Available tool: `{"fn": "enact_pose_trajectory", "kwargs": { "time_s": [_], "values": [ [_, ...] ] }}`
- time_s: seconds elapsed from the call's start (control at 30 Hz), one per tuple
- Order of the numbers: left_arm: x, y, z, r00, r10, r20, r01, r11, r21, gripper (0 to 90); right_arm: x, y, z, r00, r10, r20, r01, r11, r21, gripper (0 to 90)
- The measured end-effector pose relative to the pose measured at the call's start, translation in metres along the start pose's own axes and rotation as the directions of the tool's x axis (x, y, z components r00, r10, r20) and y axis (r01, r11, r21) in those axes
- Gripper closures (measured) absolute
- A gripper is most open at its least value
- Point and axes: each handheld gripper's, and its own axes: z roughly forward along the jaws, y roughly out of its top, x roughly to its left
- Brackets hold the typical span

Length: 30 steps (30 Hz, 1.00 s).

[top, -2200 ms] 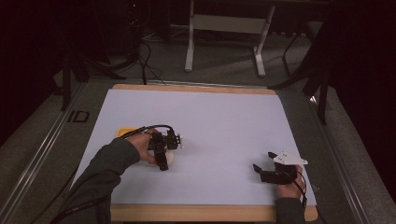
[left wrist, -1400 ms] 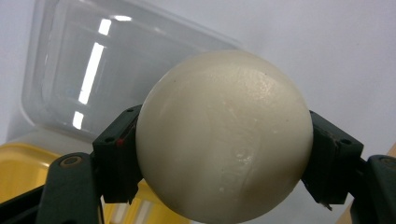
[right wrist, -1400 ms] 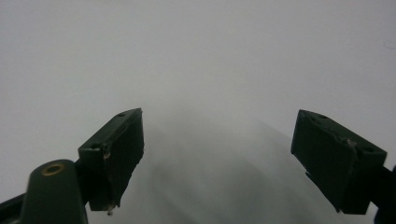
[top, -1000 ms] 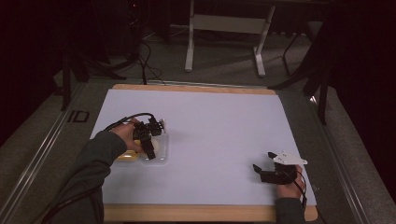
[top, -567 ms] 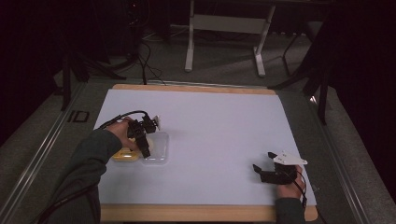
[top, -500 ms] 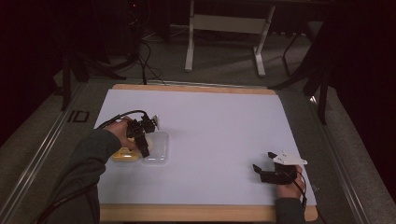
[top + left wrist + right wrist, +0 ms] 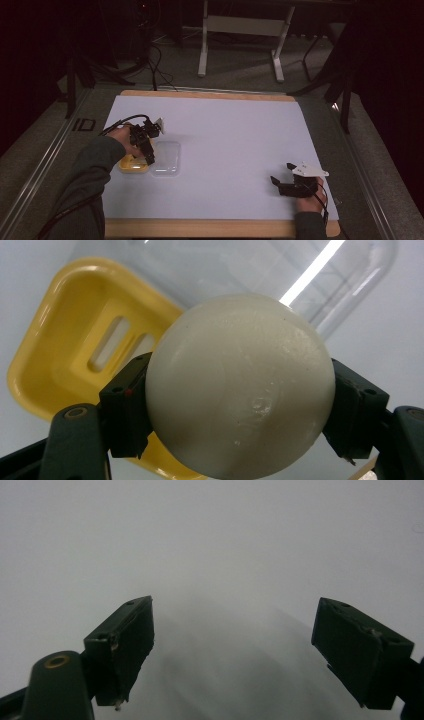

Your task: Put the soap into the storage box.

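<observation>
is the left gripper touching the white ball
Touching. In the left gripper view both black jaws of the left gripper press against opposite sides of the white ball, with no gap showing.

Overall light: dim room, dark surroundings; the white table sheet [image 7: 225, 150] is the brightest area in the high view.
Glare: a bright streak across the clear lid [image 7: 320, 275]; soft sheen on the white ball [image 7: 240, 390].
Shadows: a soft grey shadow between the right gripper [image 7: 232, 655] jaws.
Focus: near jaw edges slightly soft.
</observation>
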Motion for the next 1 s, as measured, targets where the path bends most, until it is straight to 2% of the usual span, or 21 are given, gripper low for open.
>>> {"fn": "enact_pose_trajectory", "kwargs": {
  "time_s": [0.17, 0.3, 0.53, 0.77, 0.9, 1.0],
  "values": [
    [0.006, -0.003, 0.0, 0.9991, -0.043, -0.009, 0.043, 0.9991, 0.002, 26.2, 0.001, 0.0, 0.001, 1.0, -0.008, 0.001, 0.008, 1.0, 0.006, 16.8],
    [0.012, -0.006, -0.002, 0.9941, -0.106, -0.023, 0.106, 0.9944, -0.005, 26.2, 0.001, 0.0, 0.0, 1.0, -0.005, 0.001, 0.005, 1.0, 0.005, 16.9],
    [0.02, -0.008, -0.004, 0.9848, -0.172, -0.025, 0.171, 0.985, -0.022, 26.2, 0.001, 0.0, 0.001, 1.0, -0.008, 0.001, 0.008, 1.0, 0.006, 16.8],
    [0.023, -0.008, -0.001, 0.9787, -0.202, -0.036, 0.202, 0.9793, -0.005, 26.2, 0.001, 0.0, 0.001, 1.0, -0.009, 0.0, 0.009, 1.0, 0.007, 16.8],
    [0.025, -0.008, -0.002, 0.9744, -0.222, -0.035, 0.221, 0.9749, -0.025, 26.2, 0.001, 0.0, 0.001, 1.0, -0.01, 0.001, 0.01, 1.0, 0.01, 16.9],
    [0.026, -0.007, -0.002, 0.9717, -0.234, -0.029, 0.234, 0.972, -0.023, 26.2, 0.001, 0.0, 0.001, 0.9999, -0.012, 0.002, 0.012, 1.0, 0.011, 16.9]
  ]
}}
